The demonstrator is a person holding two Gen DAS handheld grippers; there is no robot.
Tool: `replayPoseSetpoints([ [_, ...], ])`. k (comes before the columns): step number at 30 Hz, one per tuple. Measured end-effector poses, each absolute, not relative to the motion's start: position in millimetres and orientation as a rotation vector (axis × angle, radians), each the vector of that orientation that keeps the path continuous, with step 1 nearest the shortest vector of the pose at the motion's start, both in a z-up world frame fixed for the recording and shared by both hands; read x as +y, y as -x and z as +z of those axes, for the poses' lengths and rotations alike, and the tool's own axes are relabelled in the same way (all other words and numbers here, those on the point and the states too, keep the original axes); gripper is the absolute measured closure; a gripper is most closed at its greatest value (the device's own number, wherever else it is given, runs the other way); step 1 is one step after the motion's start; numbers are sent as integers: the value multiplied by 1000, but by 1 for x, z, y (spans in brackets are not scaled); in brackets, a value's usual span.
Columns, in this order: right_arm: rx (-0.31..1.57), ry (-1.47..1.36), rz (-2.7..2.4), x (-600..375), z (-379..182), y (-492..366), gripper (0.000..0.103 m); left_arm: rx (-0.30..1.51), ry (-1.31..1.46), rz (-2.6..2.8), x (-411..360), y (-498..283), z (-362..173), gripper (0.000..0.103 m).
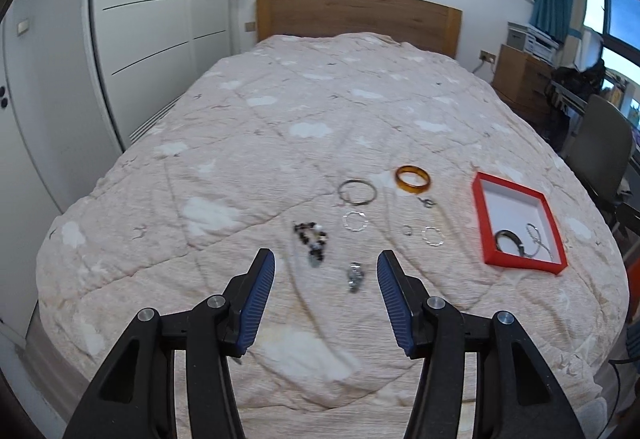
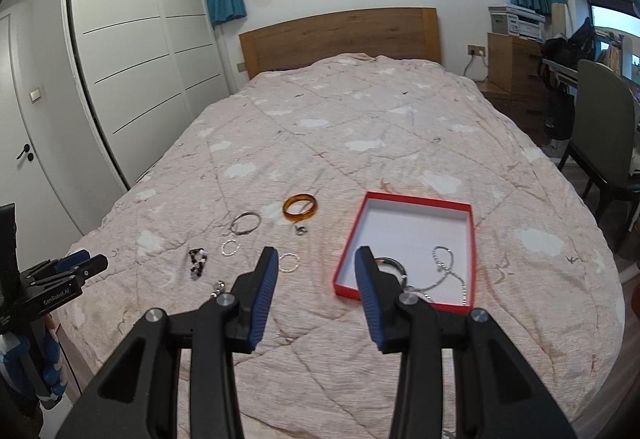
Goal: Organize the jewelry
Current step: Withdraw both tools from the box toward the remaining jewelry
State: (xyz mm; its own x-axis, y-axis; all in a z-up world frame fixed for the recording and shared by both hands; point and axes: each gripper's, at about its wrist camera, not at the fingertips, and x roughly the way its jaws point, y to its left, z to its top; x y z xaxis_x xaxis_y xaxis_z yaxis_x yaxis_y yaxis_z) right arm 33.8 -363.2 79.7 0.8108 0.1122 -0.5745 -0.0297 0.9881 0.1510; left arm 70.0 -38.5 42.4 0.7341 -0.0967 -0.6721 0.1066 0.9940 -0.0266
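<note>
Left wrist view: left gripper (image 1: 326, 271) apart, empty; small silver charm (image 1: 355, 276) lower centre on quilt (image 1: 240, 159), light, slippery, pinch across middle. Right gripper (image 2: 316, 267) apart near red box (image 2: 474, 239).

- The left gripper (image 1: 326, 265) has black plastic arms carrying two long fingers (image 1: 256, 303) faced with ribbed blue pads.
- Round silver screws (image 1: 216, 302) sit at the joints behind each pad.
- The right gripper (image 2: 316, 261) matches it: black arms, ribbed blue pads (image 2: 264, 299), silver screws (image 2: 225, 299).
</note>
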Motion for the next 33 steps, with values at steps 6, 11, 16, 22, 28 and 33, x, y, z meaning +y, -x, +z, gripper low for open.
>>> replayPoseSetpoints([
  [6, 673, -130, 127, -341, 57, -49, 65, 742, 16, -87, -19, -73, 25, 50],
  [11, 750, -131, 159, -329, 26, -70, 65, 785, 14, -113, -24, -85, -3, 50],
  [16, 804, -136, 193, -319, 1, -91, 65, 827, -1, -166, -36, -99, -31, 50],
  [22, 866, -138, 234, -308, -29, -122, 65, 893, -15, -213, -54, -123, -62, 50],
  [28, 908, -148, 259, -305, -53, -151, 65, 935, -32, -236, -68, -149, -87, 50],
  [33, 926, -144, 297, -296, -67, -175, 65, 964, -35, -245, -71, -167, -105, 50],
])
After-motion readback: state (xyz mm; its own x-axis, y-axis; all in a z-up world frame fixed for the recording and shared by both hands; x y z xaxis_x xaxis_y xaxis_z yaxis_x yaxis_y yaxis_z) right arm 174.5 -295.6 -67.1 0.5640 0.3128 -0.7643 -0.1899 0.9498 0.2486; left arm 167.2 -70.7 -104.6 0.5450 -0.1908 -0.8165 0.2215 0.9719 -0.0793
